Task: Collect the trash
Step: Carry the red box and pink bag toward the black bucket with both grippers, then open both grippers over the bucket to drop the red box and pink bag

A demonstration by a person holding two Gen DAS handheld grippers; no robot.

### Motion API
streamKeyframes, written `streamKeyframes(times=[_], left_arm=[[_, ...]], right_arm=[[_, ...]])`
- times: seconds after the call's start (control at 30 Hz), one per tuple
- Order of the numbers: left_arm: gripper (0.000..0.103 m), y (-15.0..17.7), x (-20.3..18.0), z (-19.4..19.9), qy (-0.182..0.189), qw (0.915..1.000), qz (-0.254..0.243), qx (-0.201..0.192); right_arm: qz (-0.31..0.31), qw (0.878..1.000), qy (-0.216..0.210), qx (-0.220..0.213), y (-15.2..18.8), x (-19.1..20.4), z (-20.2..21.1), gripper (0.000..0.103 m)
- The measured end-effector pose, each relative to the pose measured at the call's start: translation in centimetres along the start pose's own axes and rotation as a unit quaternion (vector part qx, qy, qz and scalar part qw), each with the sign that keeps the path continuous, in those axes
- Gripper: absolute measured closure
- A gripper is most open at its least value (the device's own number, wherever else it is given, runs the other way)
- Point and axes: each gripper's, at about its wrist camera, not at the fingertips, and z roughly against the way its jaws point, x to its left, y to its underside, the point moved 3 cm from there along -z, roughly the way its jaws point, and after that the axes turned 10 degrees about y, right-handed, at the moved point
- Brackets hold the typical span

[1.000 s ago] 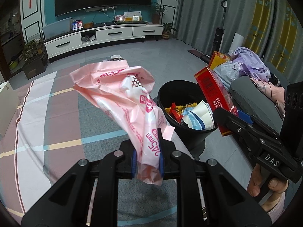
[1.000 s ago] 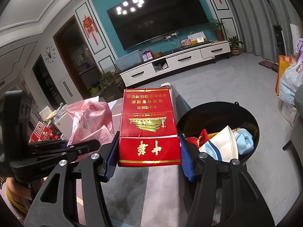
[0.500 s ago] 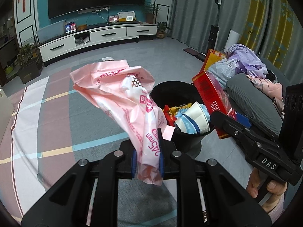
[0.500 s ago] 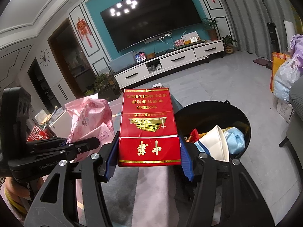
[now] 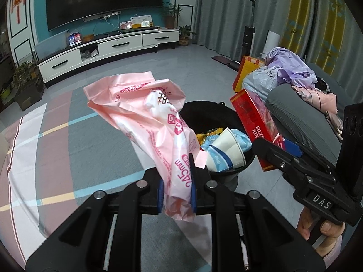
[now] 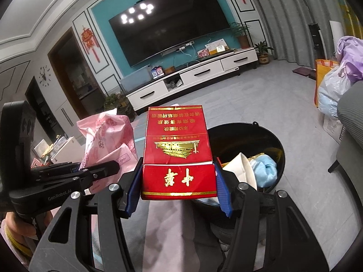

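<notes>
My left gripper [image 5: 176, 187] is shut on a crumpled pink plastic bag [image 5: 145, 117], which stands up and forward from the jaws. My right gripper [image 6: 178, 187] is shut on a flat red carton [image 6: 177, 149] with gold print, gripped across its near end. A black bin [image 6: 270, 145] sits just beyond and to the right of the carton, holding a white paper cup [image 6: 240, 170], blue wrapping and other scraps. In the left wrist view the bin [image 5: 211, 115] lies right behind the bag, and the right gripper [image 5: 283, 154] with the carton [image 5: 256, 122] reaches in from the right.
A checked cloth [image 5: 56, 131] covers the surface below the left gripper. A grey sofa [image 5: 301, 122] piled with clothes and bags stands right of the bin. A white TV cabinet [image 5: 109, 47] and a large screen line the far wall across grey floor.
Both grippers have drifted toward the bin, which now sits closer and more central behind the bag. Both grips are unchanged.
</notes>
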Motion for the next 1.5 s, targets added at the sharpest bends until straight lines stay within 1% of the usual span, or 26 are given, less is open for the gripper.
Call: streamKeyframes(times=[0.2, 0.3, 0.5, 0.63, 0.8, 0.87, 1.03, 1.1, 1.13, 1.2, 1.27, 1.3, 1.33, 1.4, 1.5], left_arm=[[0.085, -1.1, -0.8, -1.9, 0.003, 0.9999, -0.014, 0.005], [0.085, -1.9, -1.1, -3.1, 0.01, 0.9998, -0.016, 0.004], [0.085, -3.6, -1.5, -6.6, 0.032, 0.9994, -0.009, 0.013], [0.084, -4.2, -1.6, -9.3, 0.037, 0.999, -0.011, 0.023], [0.084, -4.5, -1.0, -12.4, 0.047, 0.9982, 0.001, 0.038], [0.082, -4.6, -0.7, -13.4, 0.05, 0.9976, 0.008, 0.046], [0.082, -4.8, 0.0, -15.4, 0.052, 0.9968, 0.015, 0.06], [0.078, -4.8, 0.1, -15.9, 0.055, 0.9962, 0.017, 0.065], [0.075, -4.8, 0.0, -16.1, 0.054, 0.9962, 0.016, 0.066], [0.071, -4.7, 0.3, -16.4, 0.05, 0.9963, 0.018, 0.067], [0.061, -4.9, 0.7, -16.5, 0.054, 0.9959, 0.026, 0.068], [0.047, -4.9, 0.9, -16.5, 0.056, 0.9958, 0.028, 0.067], [0.045, -5.1, 1.0, -16.3, 0.054, 0.9961, 0.029, 0.063], [0.045, -5.1, 1.2, -16.0, 0.052, 0.9966, 0.026, 0.058], [0.042, -5.5, 1.5, -15.0, 0.056, 0.9967, 0.032, 0.05]], right_arm=[[-0.006, 1.0, 0.015, -0.001, -0.1, -1.5, -0.6, 0.047], [-0.004, 0.999, 0.033, -0.002, -0.4, -2.3, -1.2, 0.047], [0.018, 0.995, 0.095, 0.001, -1.0, -3.9, -2.9, 0.047], [0.02, 0.993, 0.113, 0.016, -1.1, -5.3, -4.5, 0.047], [0.023, 0.989, 0.136, 0.045, -0.8, -6.4, -6.8, 0.047], [0.027, 0.988, 0.143, 0.057, -0.7, -6.7, -7.8, 0.047], [0.033, 0.985, 0.151, 0.076, -0.4, -7.0, -10.0, 0.046], [0.038, 0.985, 0.15, 0.08, -0.6, -6.9, -10.6, 0.046], [0.041, 0.984, 0.15, 0.081, -0.7, -6.8, -10.9, 0.046], [0.046, 0.983, 0.154, 0.086, -0.8, -6.7, -11.3, 0.046], [0.049, 0.983, 0.156, 0.088, -0.8, -6.7, -11.6, 0.045], [0.049, 0.982, 0.157, 0.089, -0.8, -6.8, -11.6, 0.04], [0.048, 0.982, 0.16, 0.088, -0.8, -6.8, -11.6, 0.036], [0.046, 0.983, 0.16, 0.082, -1.2, -6.7, -11.2, 0.035], [0.042, 0.984, 0.159, 0.072, -1.7, -6.6, -10.4, 0.035]])
